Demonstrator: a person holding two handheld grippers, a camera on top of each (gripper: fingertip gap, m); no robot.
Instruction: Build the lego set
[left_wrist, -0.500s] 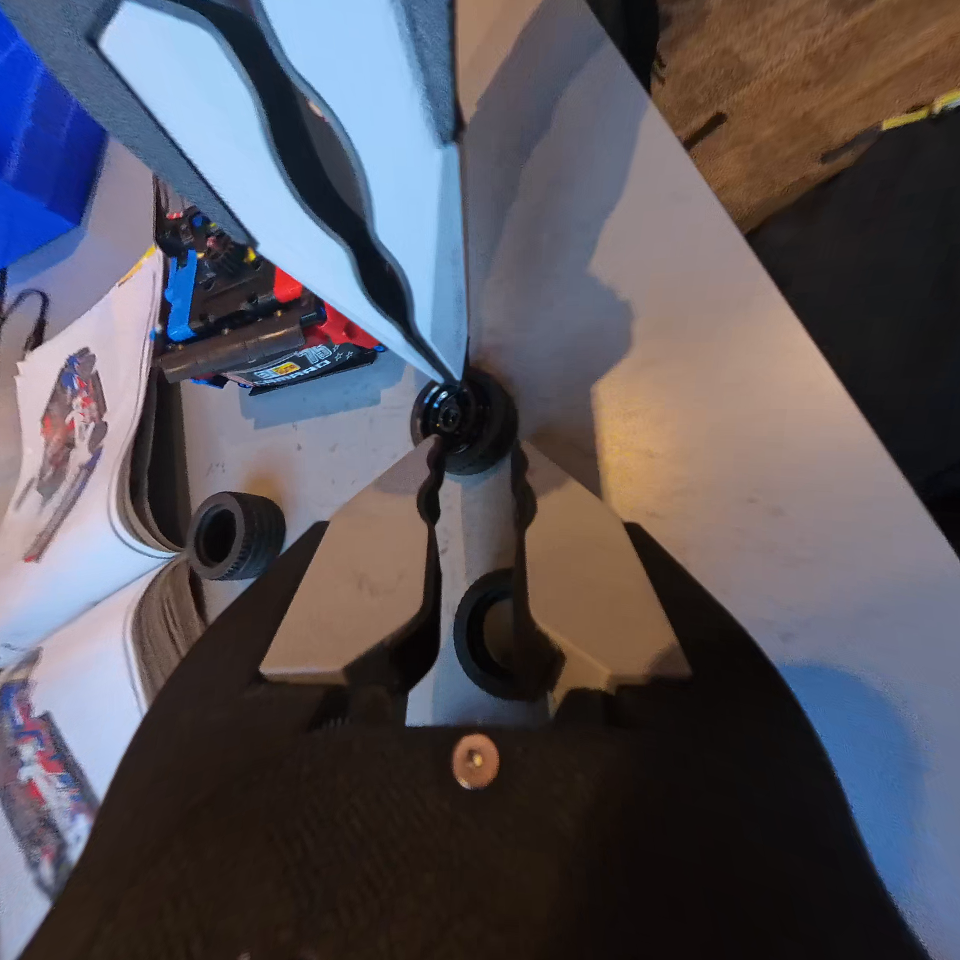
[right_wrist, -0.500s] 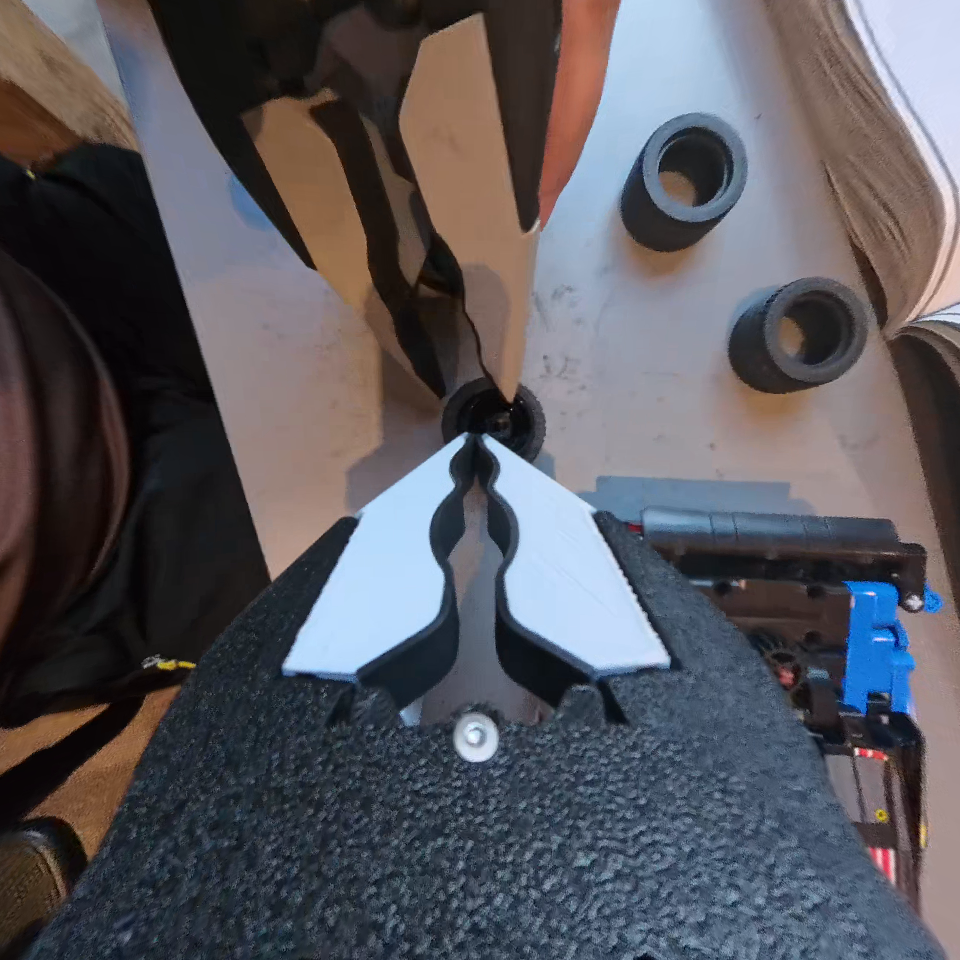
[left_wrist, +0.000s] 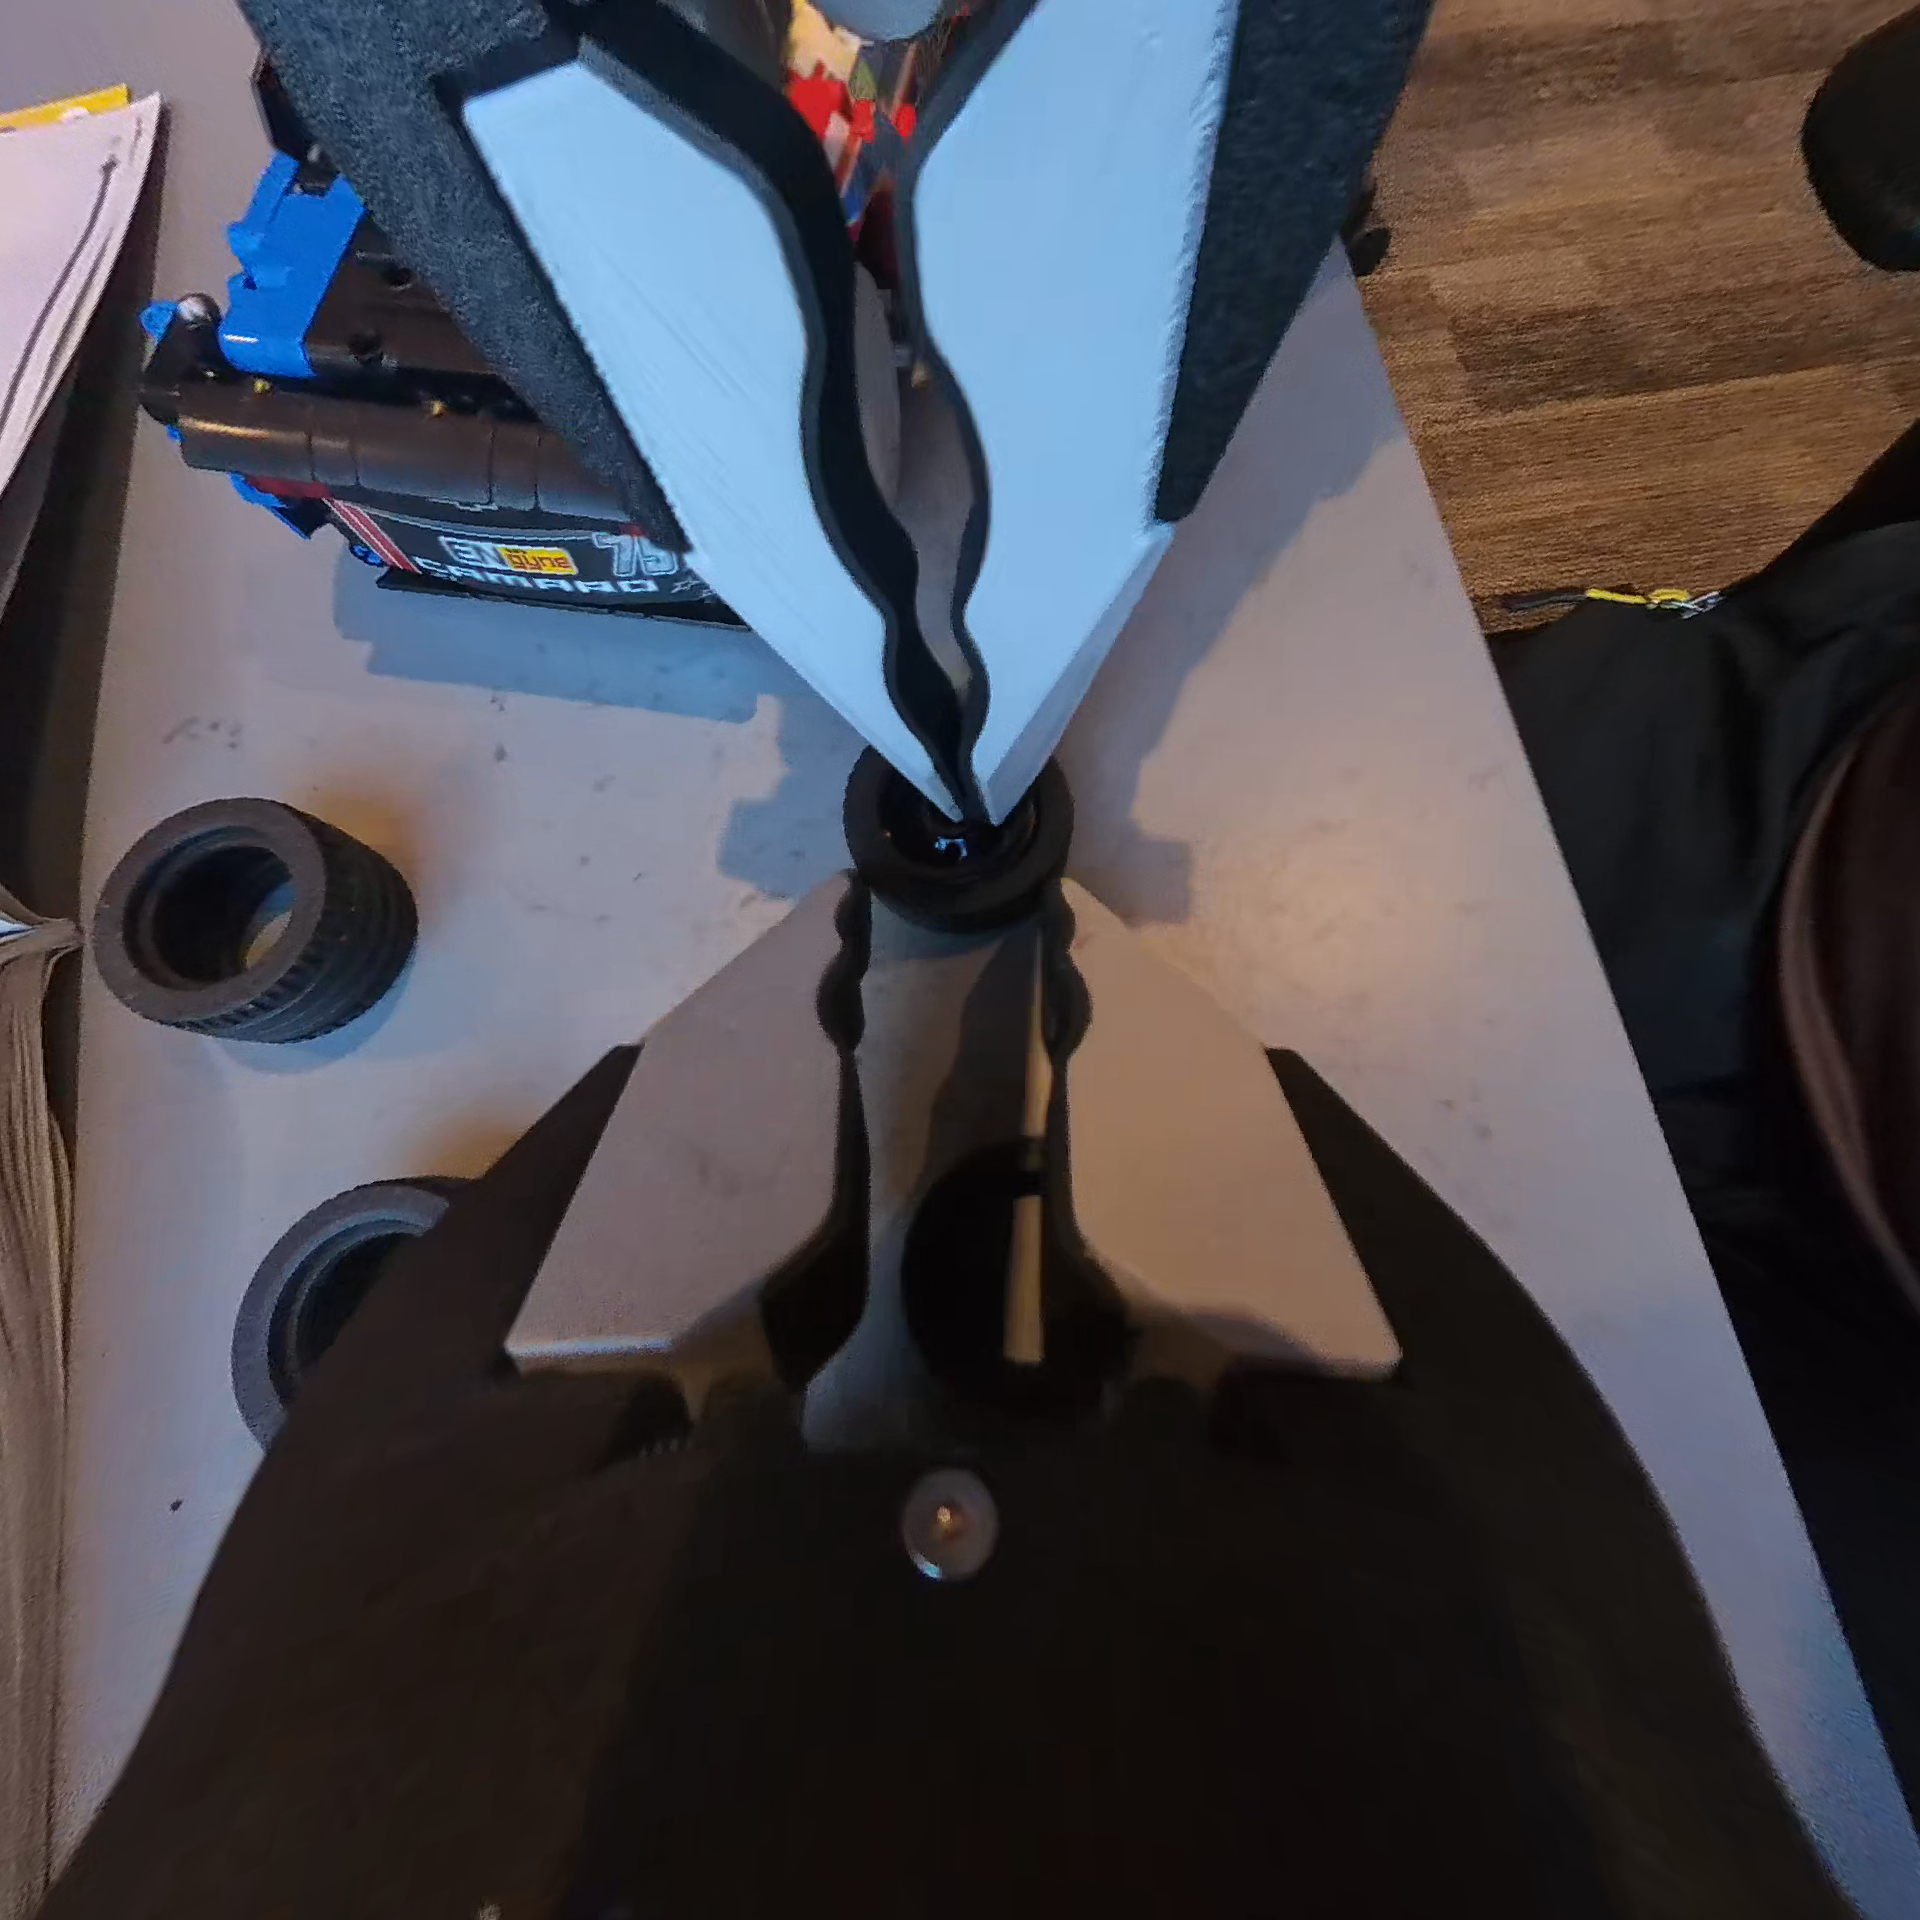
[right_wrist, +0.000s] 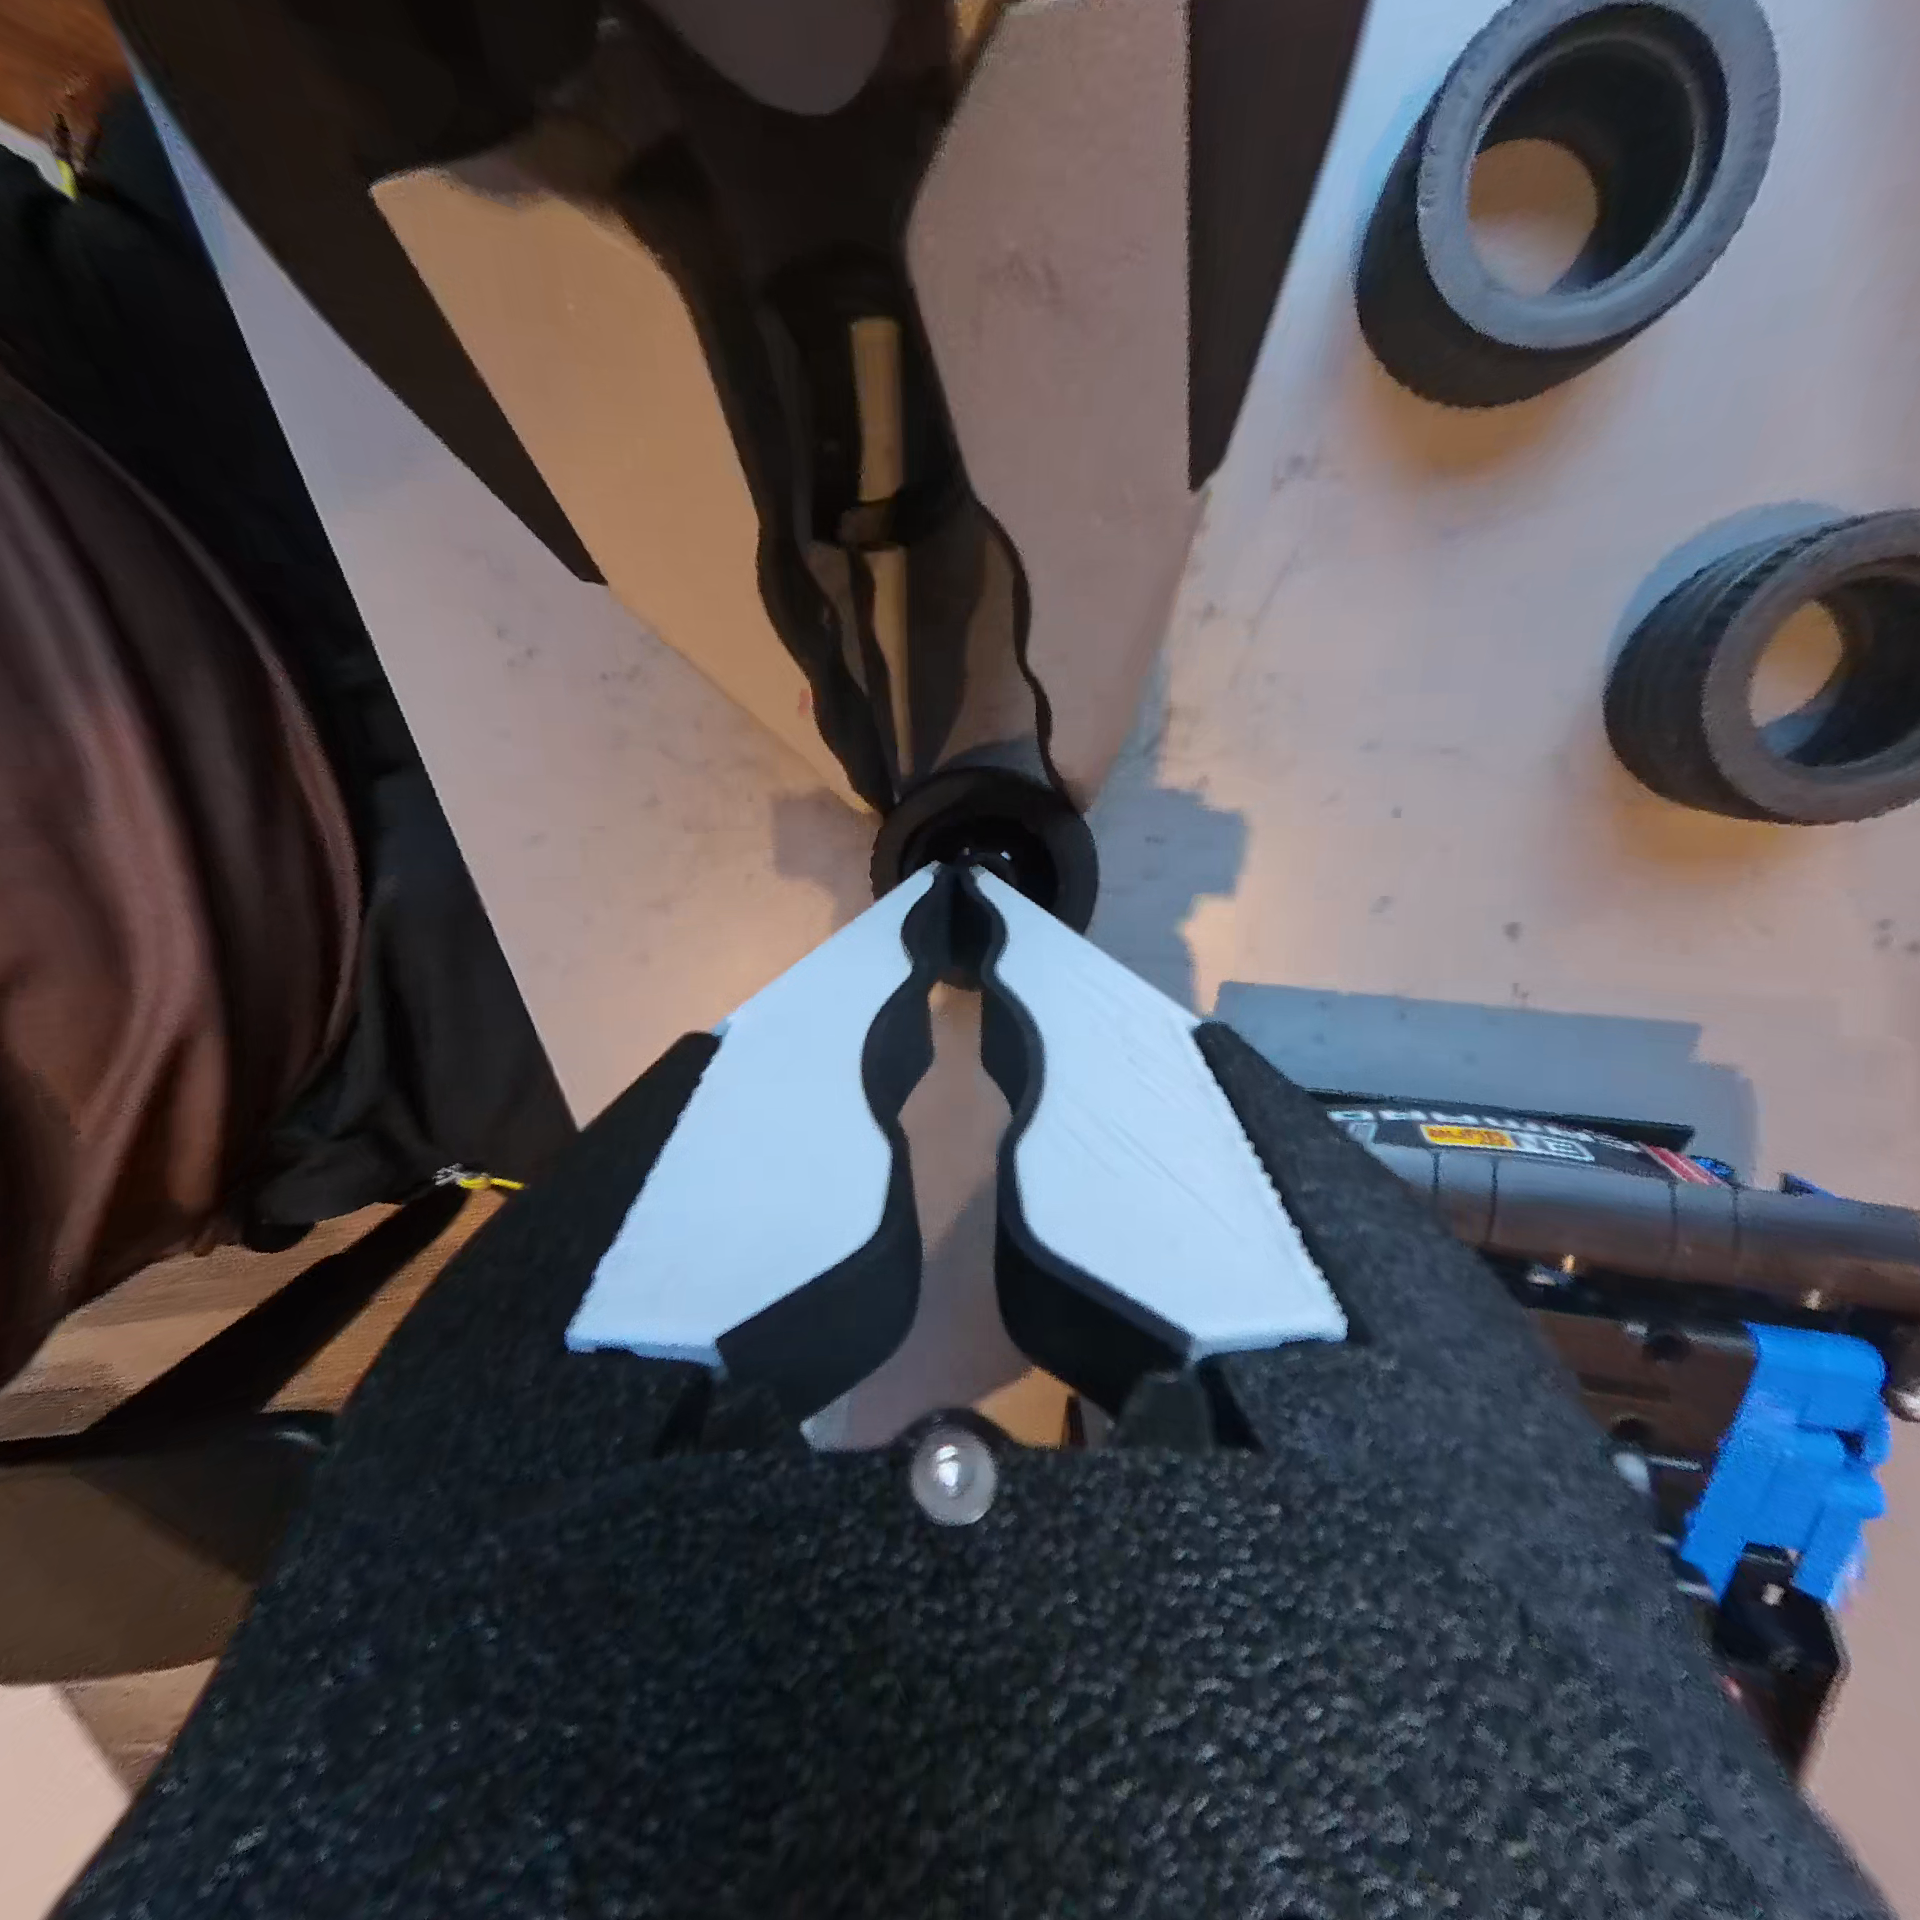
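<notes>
A small black wheel (left_wrist: 871, 831) stands on the white table (left_wrist: 1299, 935), a tyre with a glossy black rim inside. My left gripper (left_wrist: 954, 906) has grey fingers shut on the tyre's two sides. My right gripper (left_wrist: 961, 816), with light blue fingers, comes from the opposite side. It is shut, and its tips press into the rim's hub. In the right wrist view the right gripper (right_wrist: 954, 881) meets the wheel (right_wrist: 1072, 868) and the left gripper (right_wrist: 966, 795) faces it. The partly built black, blue and red lego car (left_wrist: 416, 457) lies behind the right gripper.
Two loose black tyres (left_wrist: 249, 920) (left_wrist: 322, 1299) lie left of the left gripper; they also show in the right wrist view (right_wrist: 1558, 197) (right_wrist: 1766, 675). An open instruction booklet (left_wrist: 62, 260) lies at far left. The table edge (left_wrist: 1538, 831) runs diagonally on the right, with a person's dark clothing (left_wrist: 1714, 883) beyond. Less than 4 cm separates the two grippers' tips.
Both grippers stay on the wheel. The right gripper has swung round to face the left one head-on, and both cameras sit closer to the wheel and the table.
</notes>
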